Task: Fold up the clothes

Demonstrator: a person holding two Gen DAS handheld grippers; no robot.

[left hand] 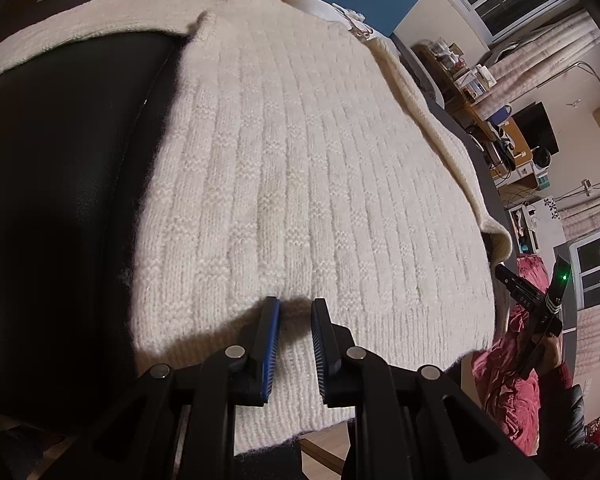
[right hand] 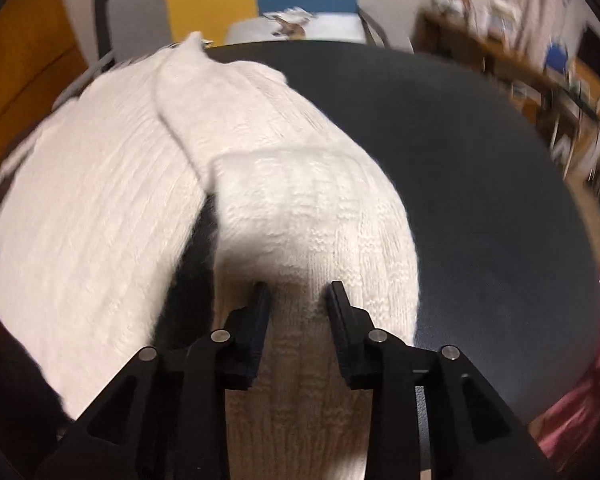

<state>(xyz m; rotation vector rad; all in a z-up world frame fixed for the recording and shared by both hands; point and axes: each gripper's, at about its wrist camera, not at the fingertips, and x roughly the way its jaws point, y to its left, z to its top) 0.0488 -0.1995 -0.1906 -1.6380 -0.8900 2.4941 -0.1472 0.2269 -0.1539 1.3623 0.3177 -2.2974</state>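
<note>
Cream sweater (left hand: 300, 168) stretches lengthwise ahead of both tongs; left tongs (left hand: 296, 312) gape slightly at its hem, right tongs (right hand: 298, 292) straddle its sleeve (right hand: 312, 216), gripping nothing.

Warm indoor light, fisheye-warped edges; right wrist view motion-blurred, left sharp.

One cream knitted sweater (left hand: 300, 168) lies on one dark table (right hand: 480, 168), with two claws, left claw (left hand: 296, 308) and right claw (right hand: 298, 292).
</note>
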